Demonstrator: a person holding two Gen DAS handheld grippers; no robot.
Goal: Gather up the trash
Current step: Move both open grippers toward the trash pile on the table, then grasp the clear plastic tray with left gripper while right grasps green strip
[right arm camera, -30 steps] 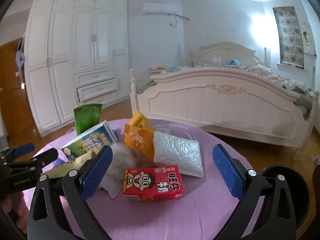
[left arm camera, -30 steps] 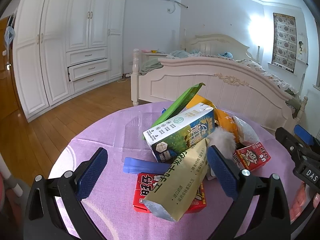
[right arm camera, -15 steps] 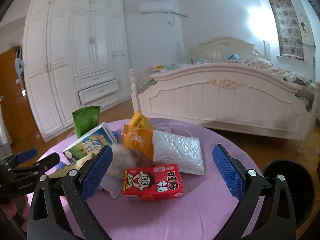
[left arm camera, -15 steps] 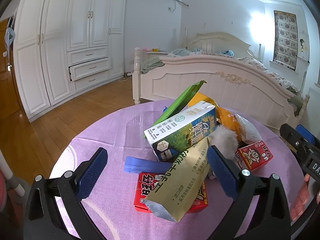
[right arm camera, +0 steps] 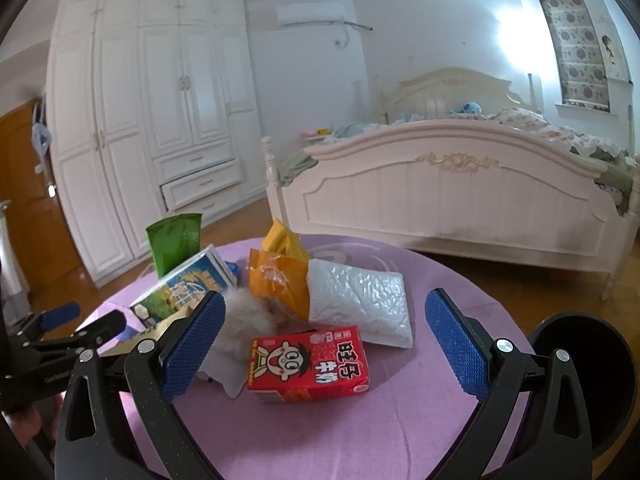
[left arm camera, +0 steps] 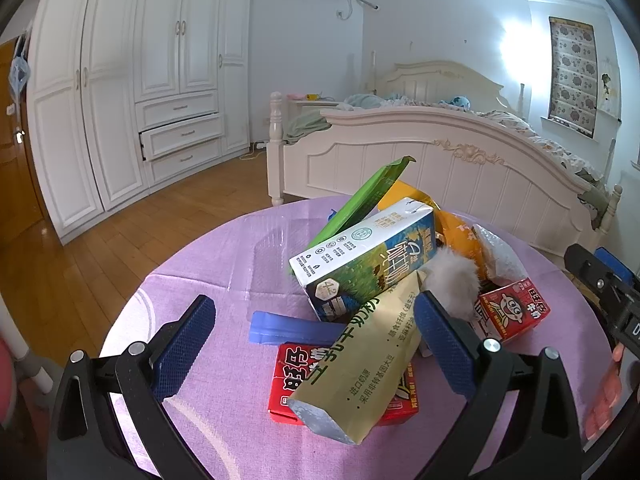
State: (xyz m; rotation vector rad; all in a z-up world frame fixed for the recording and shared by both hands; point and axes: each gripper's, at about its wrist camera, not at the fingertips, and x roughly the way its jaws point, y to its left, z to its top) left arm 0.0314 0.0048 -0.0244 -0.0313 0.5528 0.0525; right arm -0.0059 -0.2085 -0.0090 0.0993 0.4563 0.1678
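A heap of trash lies on a round table with a purple cloth. In the left wrist view I see a tan carton lying over a red carton, a blue-and-white milk carton, a green pouch, a blue clip and a grey fluff ball. My left gripper is open, just above the tan carton. In the right wrist view a small red milk carton lies in front, with a white padded bag and an orange wrapper behind. My right gripper is open around the red carton.
A black round bin stands to the right of the table. A white bed is behind the table, and a white wardrobe is at the back left on a wooden floor.
Both grippers have shifted slightly; the right one has tilted up a little and the view has risen. The trash has not moved.
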